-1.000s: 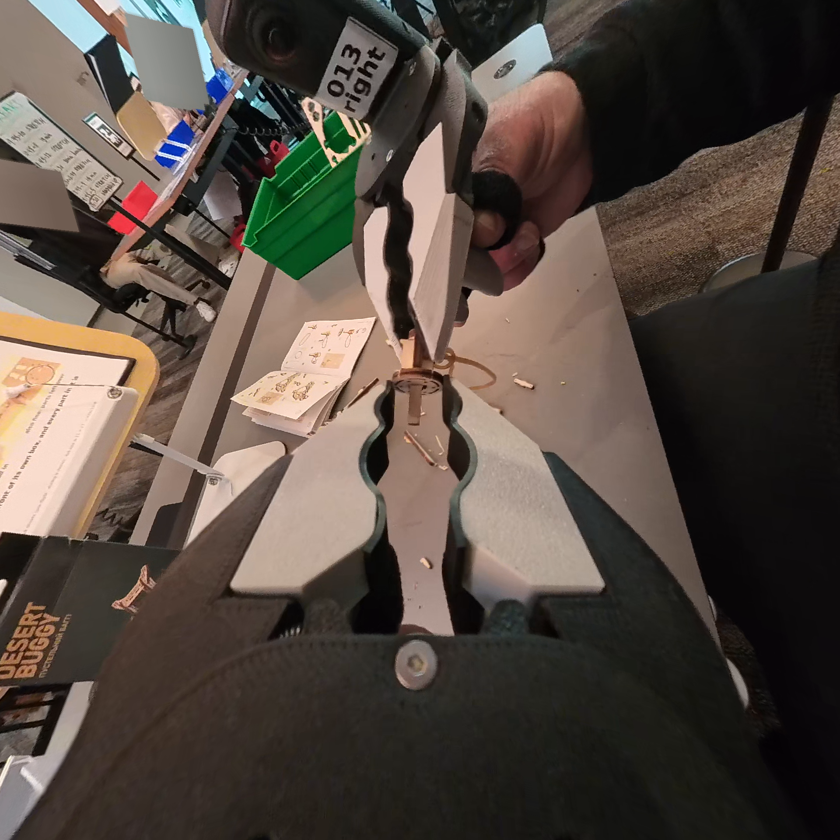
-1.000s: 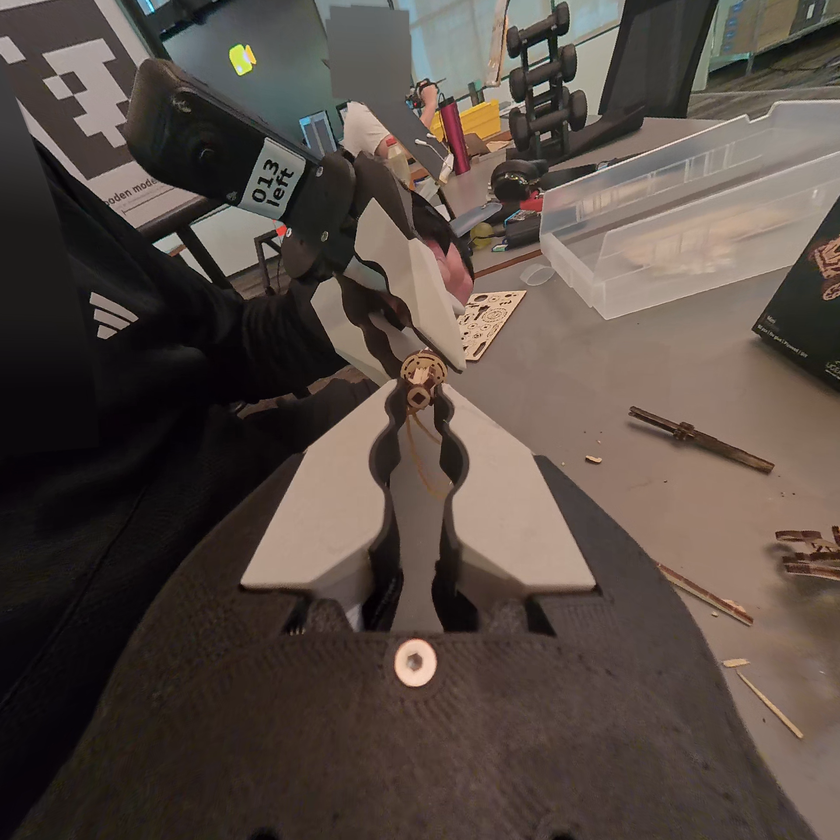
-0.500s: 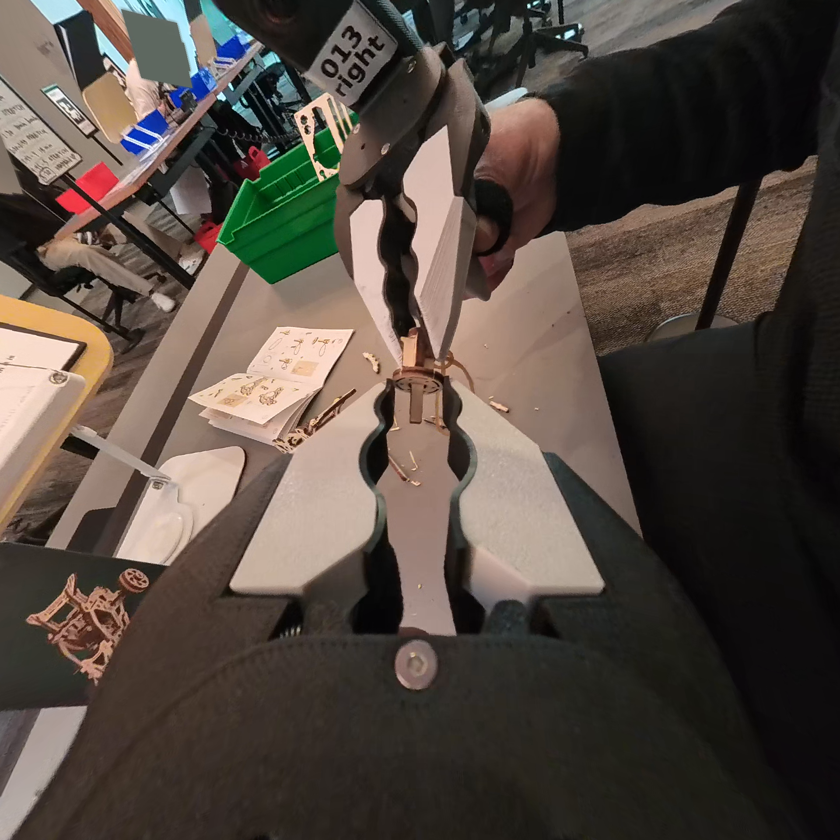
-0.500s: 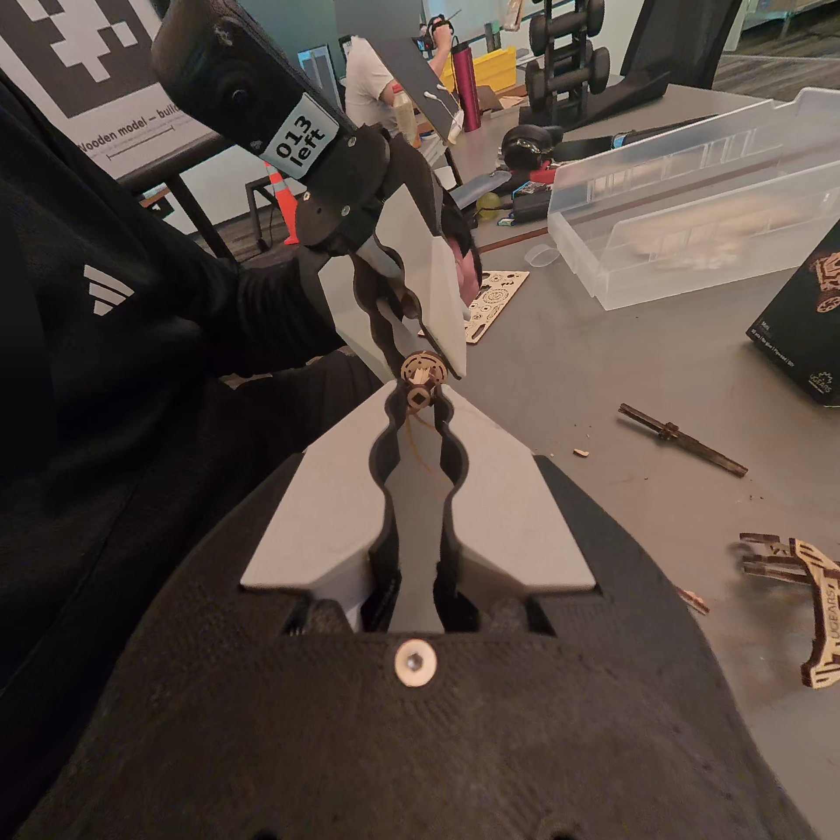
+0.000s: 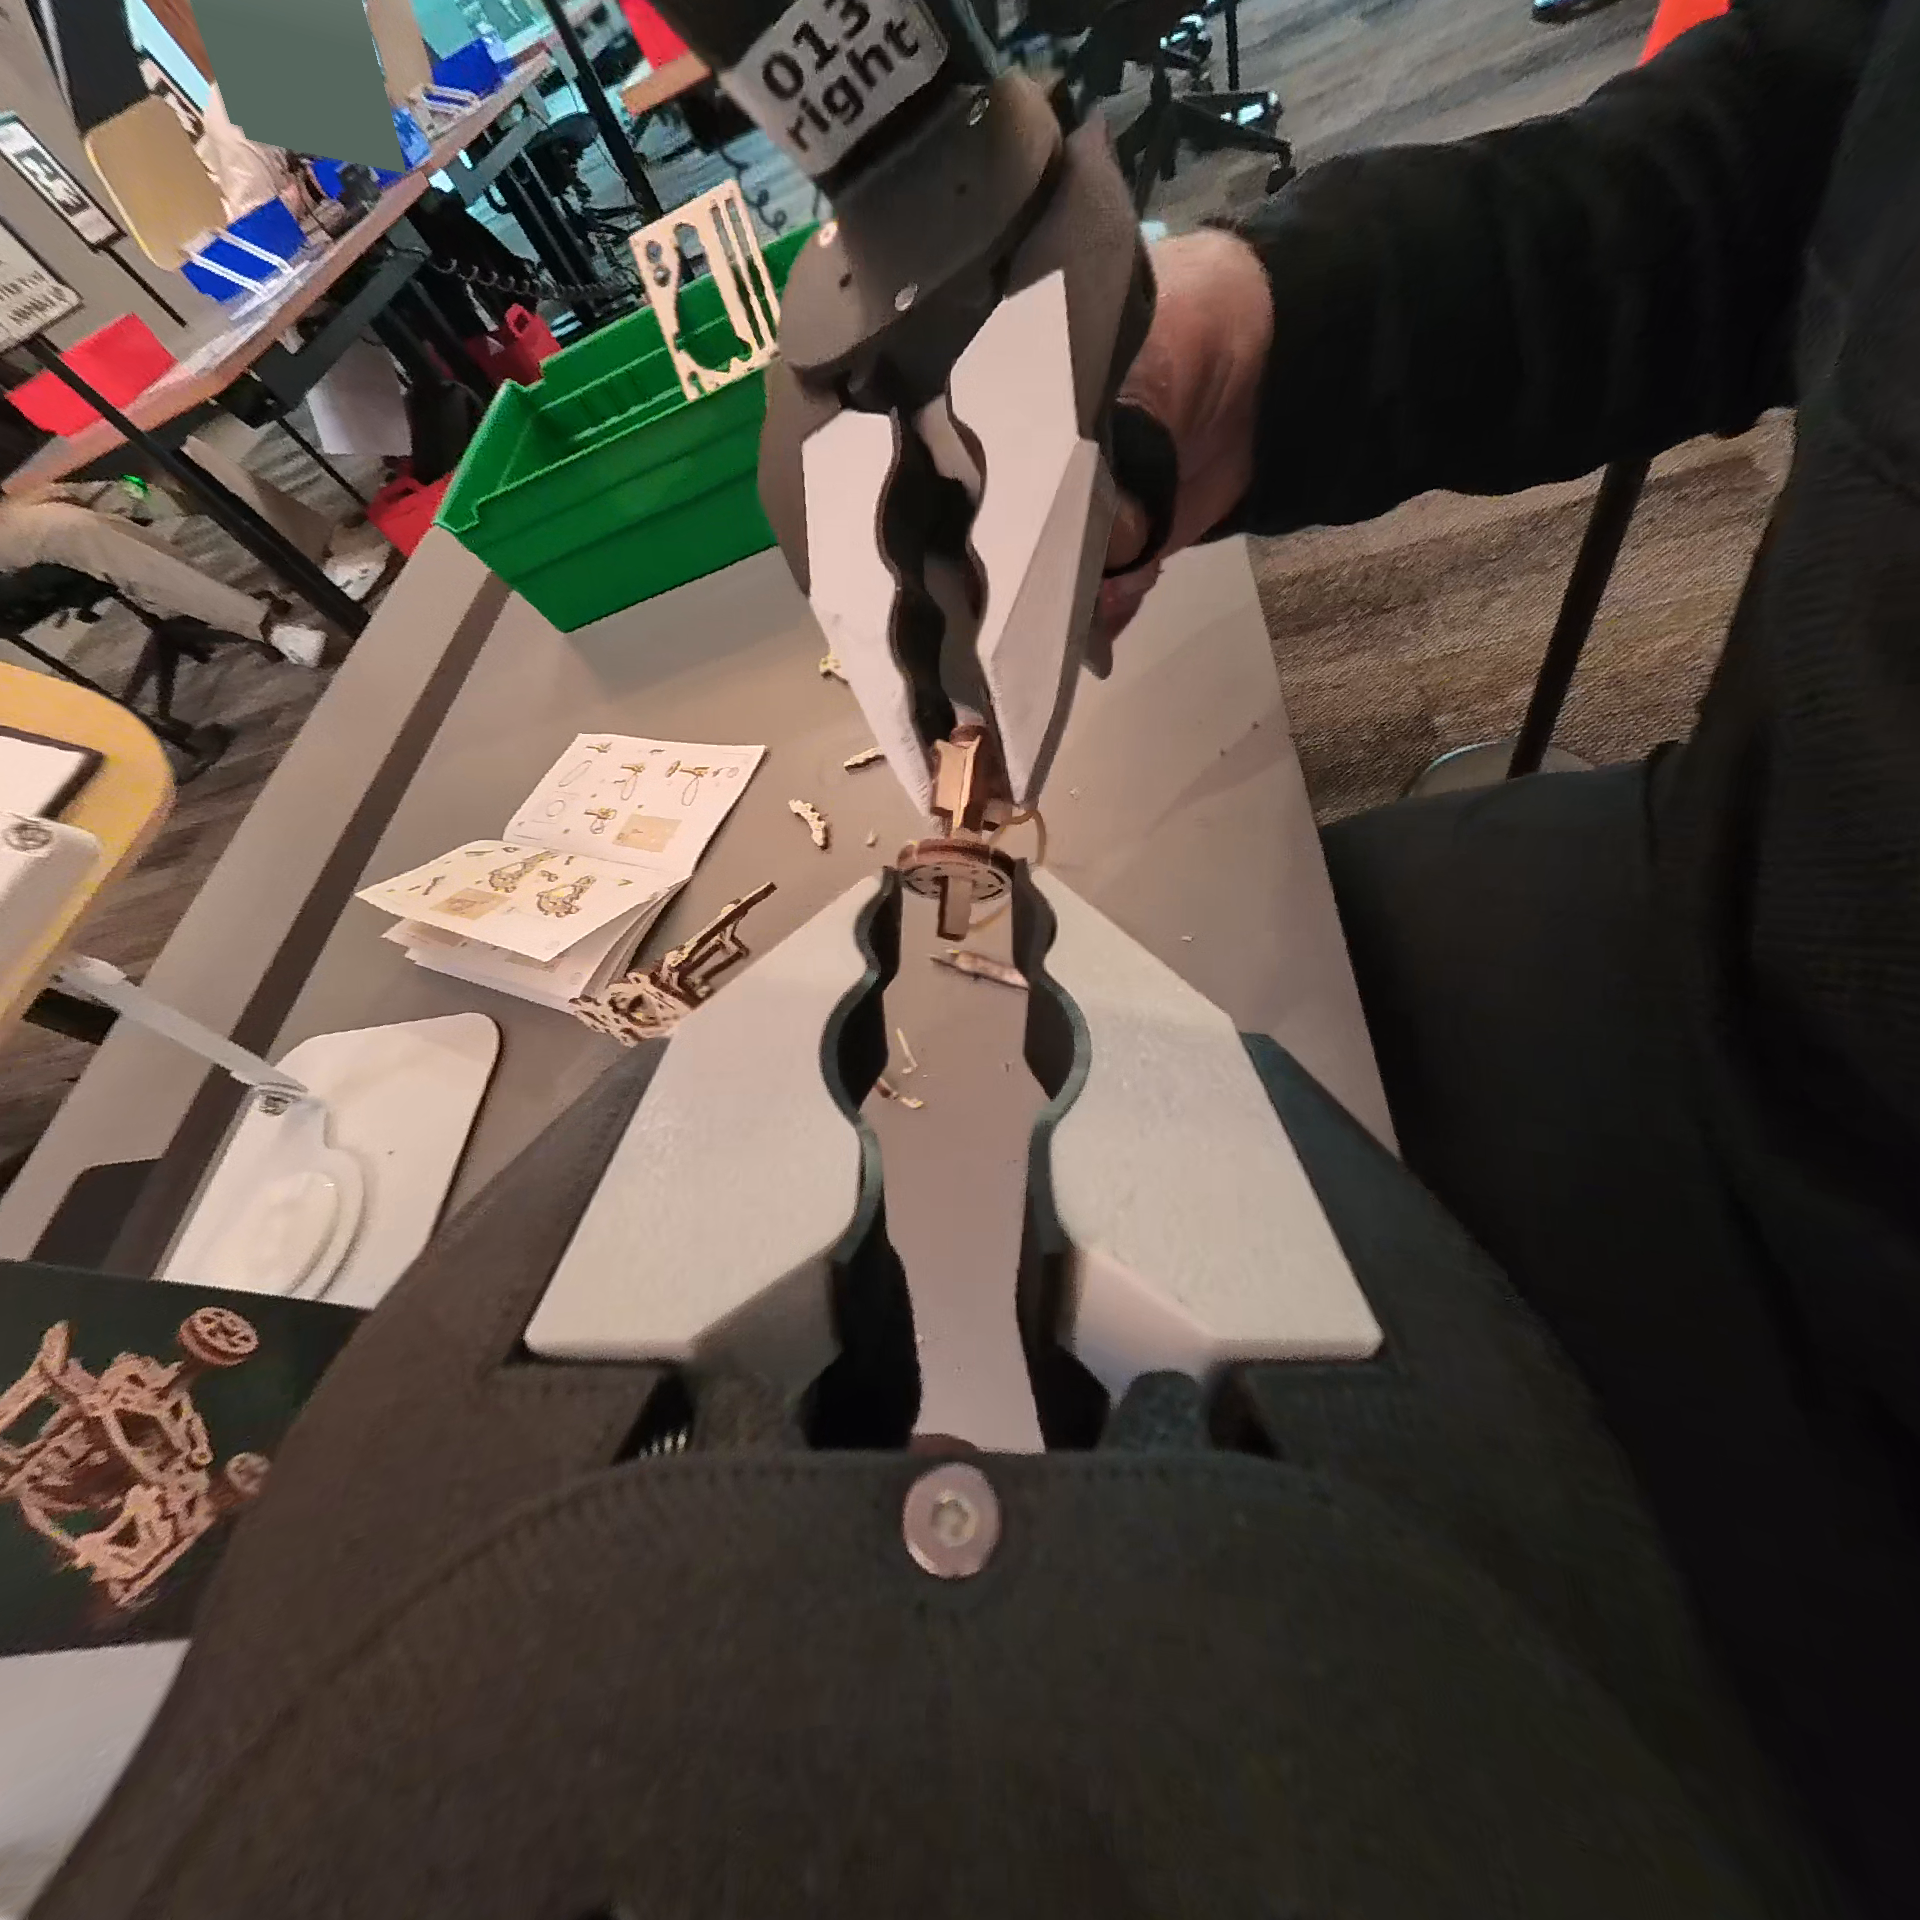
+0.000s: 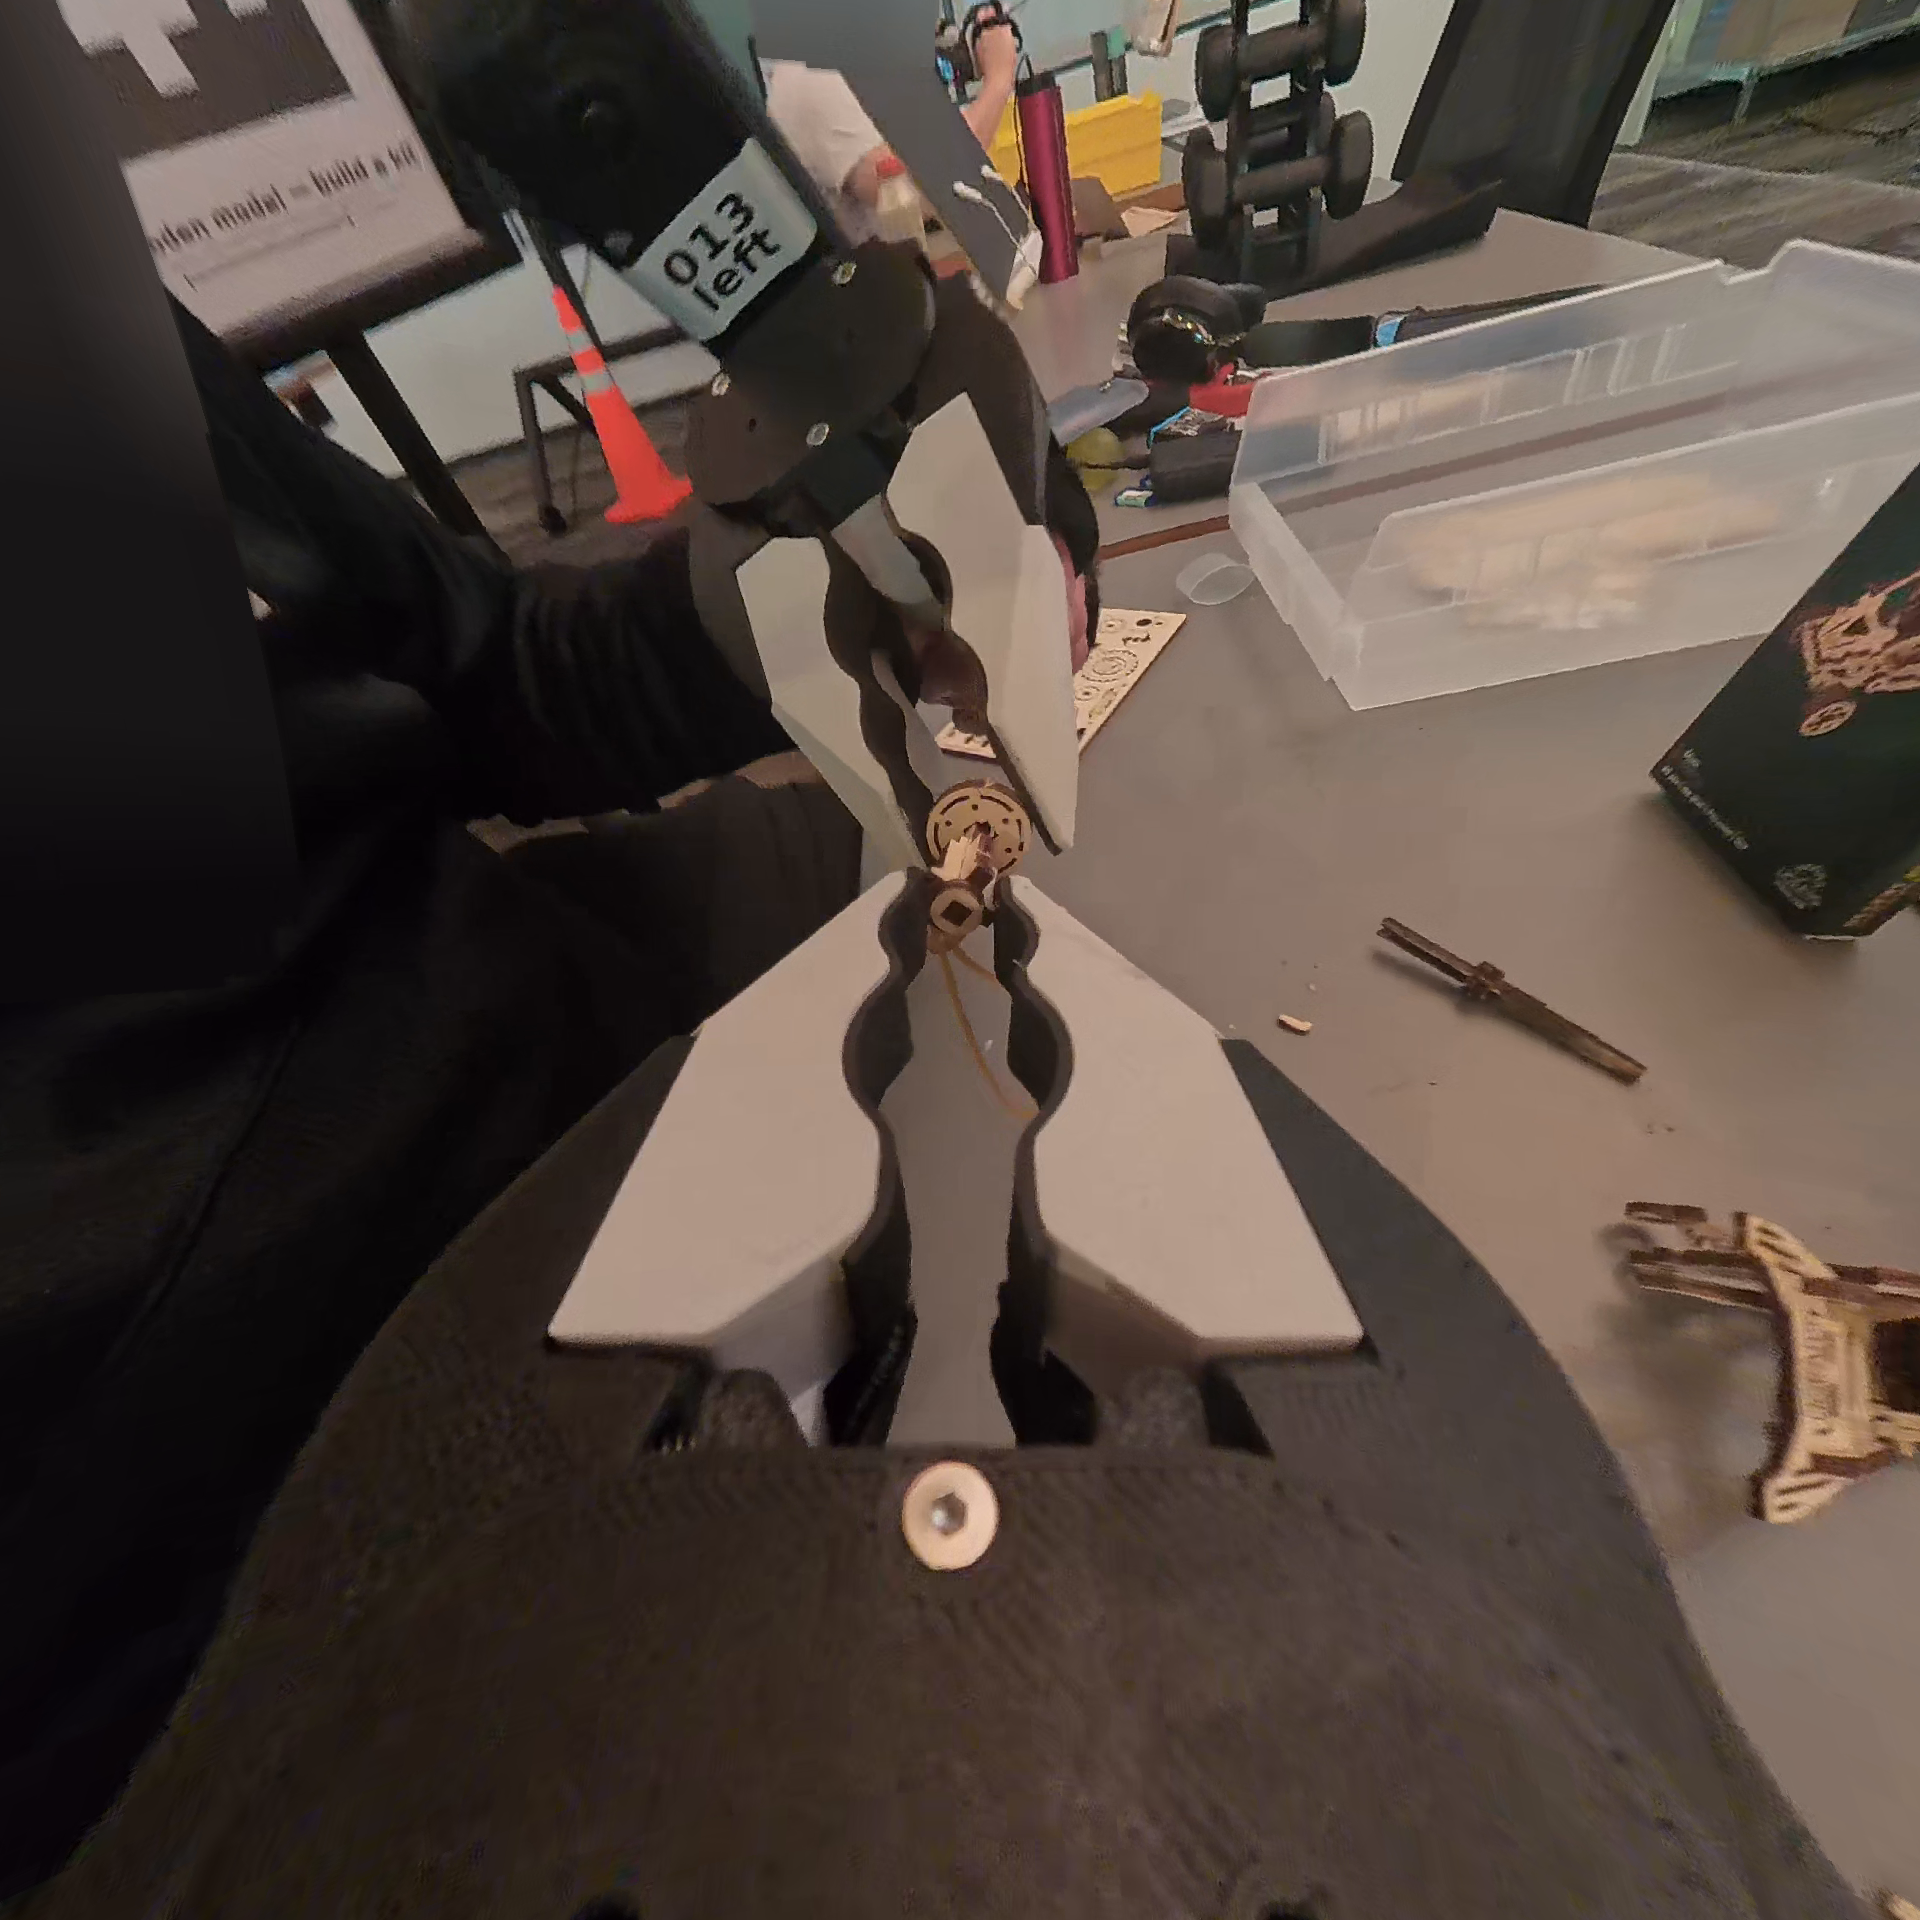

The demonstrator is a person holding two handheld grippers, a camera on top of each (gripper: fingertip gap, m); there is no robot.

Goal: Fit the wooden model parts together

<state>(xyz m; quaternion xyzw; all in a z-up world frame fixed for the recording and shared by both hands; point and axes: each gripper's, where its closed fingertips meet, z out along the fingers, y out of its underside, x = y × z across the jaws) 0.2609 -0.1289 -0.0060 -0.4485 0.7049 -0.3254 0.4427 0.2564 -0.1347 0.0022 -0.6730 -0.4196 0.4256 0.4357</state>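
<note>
Both tongs meet tip to tip above the grey bench [image 5: 1195, 665], roughly mid-bench, close to the person's lap.

Left tongs [image 5: 954, 881]: nearly closed, tips pinching a small round wooden disc [image 5: 953, 873] by its edges. In the right wrist view the disc [image 6: 979, 821] shows its pierced flat face, so its axis runs along the line between the two tongs.

Right tongs [image 6: 958, 902]: nearly closed, gripping a short wooden hub [image 6: 954, 912] with a square hole in its end. Hub's long axis points at the disc centre, and its far end touches the disc. From the left wrist view the hub [image 5: 961, 779] stands steeply over the disc, tilted slightly left. A thin tan loop [image 6: 977, 1023], maybe a rubber band, hangs from the hub between the right fingers.

Relative to the disc, left wrist view:
- open instruction booklet [image 5: 566, 862] lying flat, to the left
- part-built wooden model [image 5: 675, 977] just beside the booklet
- green bin [image 5: 613, 499] beyond, upper left
- wood scraps [image 5: 810, 821] scattered near

Right wrist view: clear plastic tray [image 6: 1558, 499] well to the right, a dark wooden stick [image 6: 1507, 997] lying flat between.
</note>
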